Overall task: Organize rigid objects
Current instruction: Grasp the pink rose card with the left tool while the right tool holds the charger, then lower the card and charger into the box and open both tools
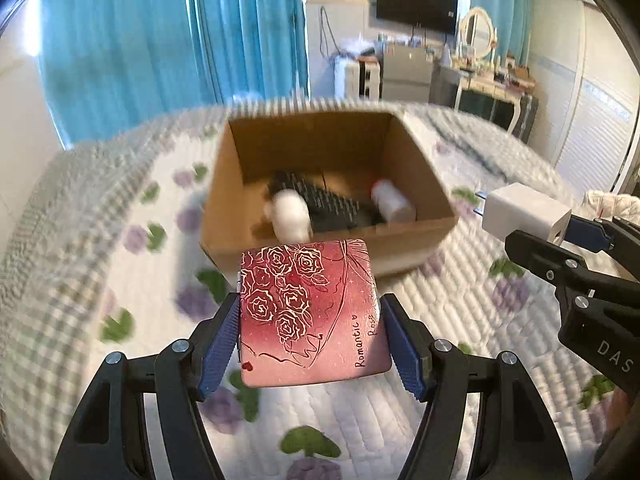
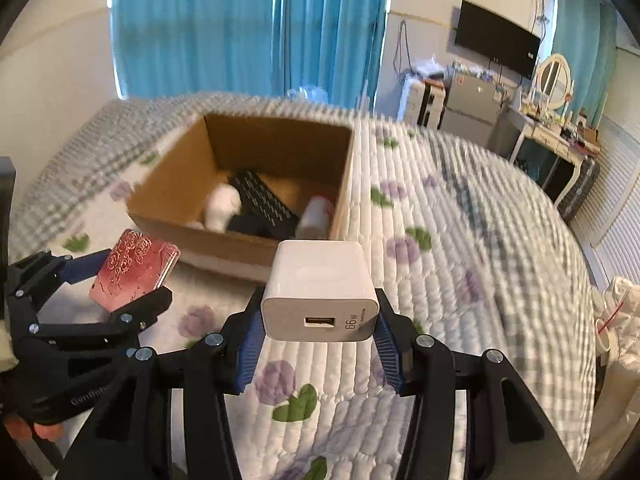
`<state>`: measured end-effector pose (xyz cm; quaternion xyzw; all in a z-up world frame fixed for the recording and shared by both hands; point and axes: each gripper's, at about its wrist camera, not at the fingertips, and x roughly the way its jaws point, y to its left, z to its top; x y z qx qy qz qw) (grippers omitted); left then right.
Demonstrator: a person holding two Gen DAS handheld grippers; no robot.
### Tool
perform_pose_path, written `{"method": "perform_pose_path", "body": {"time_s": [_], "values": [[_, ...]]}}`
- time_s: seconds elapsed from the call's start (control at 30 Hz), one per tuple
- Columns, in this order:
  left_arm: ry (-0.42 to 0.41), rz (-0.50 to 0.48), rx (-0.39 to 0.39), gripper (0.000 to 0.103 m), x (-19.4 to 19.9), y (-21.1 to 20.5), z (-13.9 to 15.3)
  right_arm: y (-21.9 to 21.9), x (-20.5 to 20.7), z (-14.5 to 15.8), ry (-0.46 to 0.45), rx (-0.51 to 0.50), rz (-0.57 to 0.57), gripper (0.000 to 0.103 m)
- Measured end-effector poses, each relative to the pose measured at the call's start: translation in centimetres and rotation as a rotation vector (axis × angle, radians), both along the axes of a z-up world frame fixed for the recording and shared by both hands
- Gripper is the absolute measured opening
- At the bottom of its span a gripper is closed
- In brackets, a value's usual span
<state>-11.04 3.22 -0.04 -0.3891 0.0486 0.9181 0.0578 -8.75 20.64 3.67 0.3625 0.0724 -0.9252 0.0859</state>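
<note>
My left gripper (image 1: pixel 310 320) is shut on a flat pink rose-printed case (image 1: pixel 308 312), held above the quilt just in front of an open cardboard box (image 1: pixel 424 168). The case also shows in the right wrist view (image 2: pixel 134 270). My right gripper (image 2: pixel 318 320) is shut on a white 66W charger block (image 2: pixel 320 292), held above the quilt near the box's front edge; it also shows in the left wrist view (image 1: pixel 524 210). The box (image 2: pixel 180 172) holds a black comb-like object (image 1: pixel 320 200), a white rounded object (image 1: pixel 290 212) and a white bottle (image 1: pixel 390 200).
The box sits on a bed with a white quilt printed with purple flowers (image 2: pixel 440 240). Blue curtains (image 1: pixel 160 40) hang behind. A dressing table with mirror (image 1: pixel 480 36), a wall TV (image 1: pixel 416 4) and cabinets stand far right.
</note>
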Motion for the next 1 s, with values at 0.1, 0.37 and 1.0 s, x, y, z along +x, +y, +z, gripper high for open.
{"method": "perform_pose_path", "body": {"time_s": [0.1,0.37,1.0], "values": [[0.060,-0.001,0.016,0.070,-0.9,-0.8,3.3,-0.4,-0.1,3.1,0.055,-0.007,0.025,0.049],[0.146,0.013,0.025,0.070,-5.3,-2.1,7.4,-2.0,-4.5,9.0,0.170,-0.048,0.091,0.049],[0.003,0.028,-0.016,0.070,-17.4,1.6,-2.9,-1.9,-18.5,0.6,0.046,-0.054,0.107,0.049]]}}
